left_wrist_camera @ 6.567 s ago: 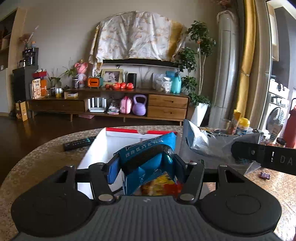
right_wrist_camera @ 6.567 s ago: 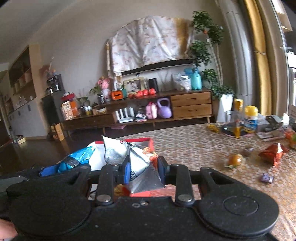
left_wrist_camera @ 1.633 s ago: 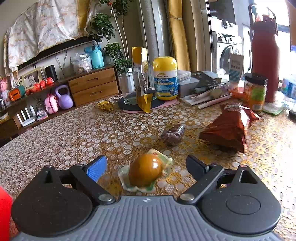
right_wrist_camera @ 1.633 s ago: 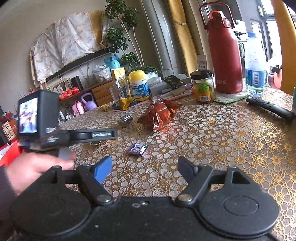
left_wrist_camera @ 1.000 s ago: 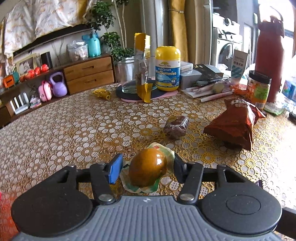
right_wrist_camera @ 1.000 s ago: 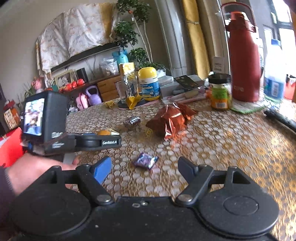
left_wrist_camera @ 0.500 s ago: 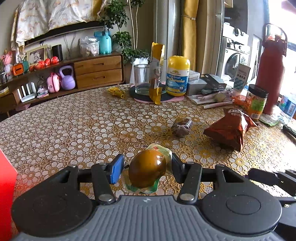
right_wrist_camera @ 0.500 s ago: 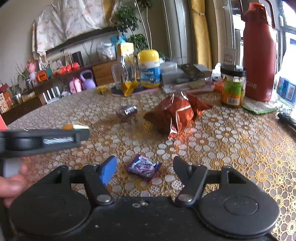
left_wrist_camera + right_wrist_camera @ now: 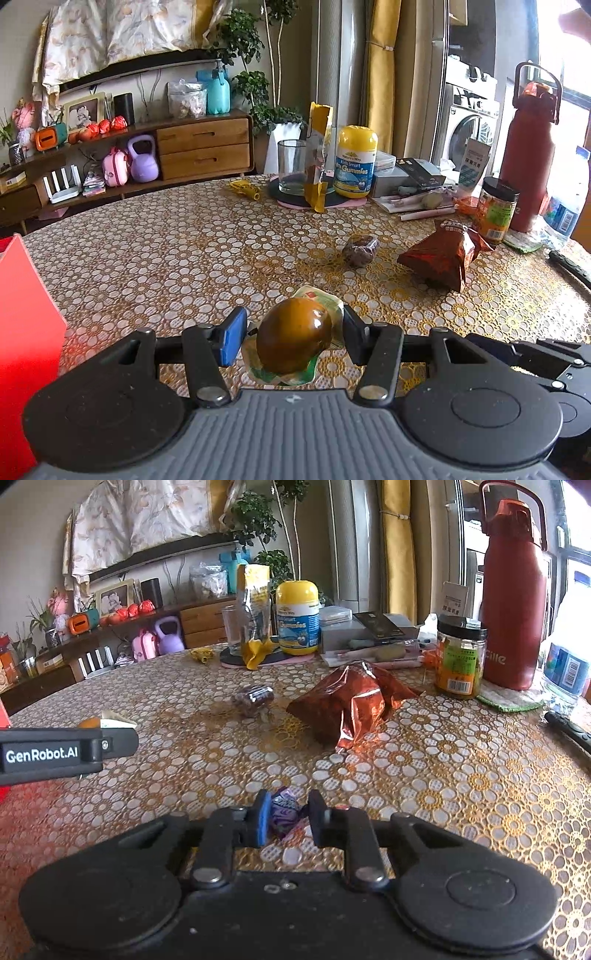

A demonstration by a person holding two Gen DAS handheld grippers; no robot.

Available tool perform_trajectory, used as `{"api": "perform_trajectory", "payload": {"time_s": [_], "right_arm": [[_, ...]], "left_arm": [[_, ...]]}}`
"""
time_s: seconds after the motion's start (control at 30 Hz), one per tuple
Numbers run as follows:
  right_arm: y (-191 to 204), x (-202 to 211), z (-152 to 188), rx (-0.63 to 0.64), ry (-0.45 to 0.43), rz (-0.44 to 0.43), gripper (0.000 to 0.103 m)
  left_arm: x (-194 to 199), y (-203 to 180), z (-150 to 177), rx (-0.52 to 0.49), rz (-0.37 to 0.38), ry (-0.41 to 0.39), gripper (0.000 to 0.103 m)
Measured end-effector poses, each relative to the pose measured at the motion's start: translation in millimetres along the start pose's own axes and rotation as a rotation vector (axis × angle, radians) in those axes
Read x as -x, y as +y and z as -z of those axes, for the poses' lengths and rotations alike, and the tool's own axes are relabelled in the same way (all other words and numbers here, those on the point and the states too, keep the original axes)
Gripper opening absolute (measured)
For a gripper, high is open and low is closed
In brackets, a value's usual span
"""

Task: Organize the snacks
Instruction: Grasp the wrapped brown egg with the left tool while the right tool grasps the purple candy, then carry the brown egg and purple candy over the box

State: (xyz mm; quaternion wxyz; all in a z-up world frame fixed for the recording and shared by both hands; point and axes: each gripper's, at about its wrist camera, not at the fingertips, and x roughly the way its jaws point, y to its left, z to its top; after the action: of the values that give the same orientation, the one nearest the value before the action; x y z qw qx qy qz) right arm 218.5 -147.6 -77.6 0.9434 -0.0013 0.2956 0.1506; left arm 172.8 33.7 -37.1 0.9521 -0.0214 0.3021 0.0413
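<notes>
Between the left gripper's point(image 9: 291, 334) fingers sits a glossy amber-brown egg snack point(image 9: 293, 339) in a pale green wrapper; one pad point(image 9: 233, 339) is blue. Ahead lies a golden floral-lace tablecloth point(image 9: 166, 251) and a coppery-red foil bag point(image 9: 441, 256). The right gripper's point(image 9: 285, 819) closing jaws flank a purple-and-white candy point(image 9: 282, 810).

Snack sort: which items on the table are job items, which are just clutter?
Job:
- packaged egg, in left gripper
- purple candy, right gripper closing on it
- orange foil bag
- dark wrapped snack
- red box

Clutter:
- gummies bottle
- glass
- red flask
- jar
</notes>
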Motion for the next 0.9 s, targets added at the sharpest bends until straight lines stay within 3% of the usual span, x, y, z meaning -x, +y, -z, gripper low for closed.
{"api": "perform_trajectory", "payload": {"time_s": [0.57,0.9], "right_arm": [[13,59,29,-0.046,-0.002,-0.006,0.02],[27,105,32,-0.046,-0.049,-0.011,0.02]], "left_arm": [[69,19,31,0.035,0.003,-0.012,0.053],[118,29,56,0.05,0.005,-0.028,0.053]]}}
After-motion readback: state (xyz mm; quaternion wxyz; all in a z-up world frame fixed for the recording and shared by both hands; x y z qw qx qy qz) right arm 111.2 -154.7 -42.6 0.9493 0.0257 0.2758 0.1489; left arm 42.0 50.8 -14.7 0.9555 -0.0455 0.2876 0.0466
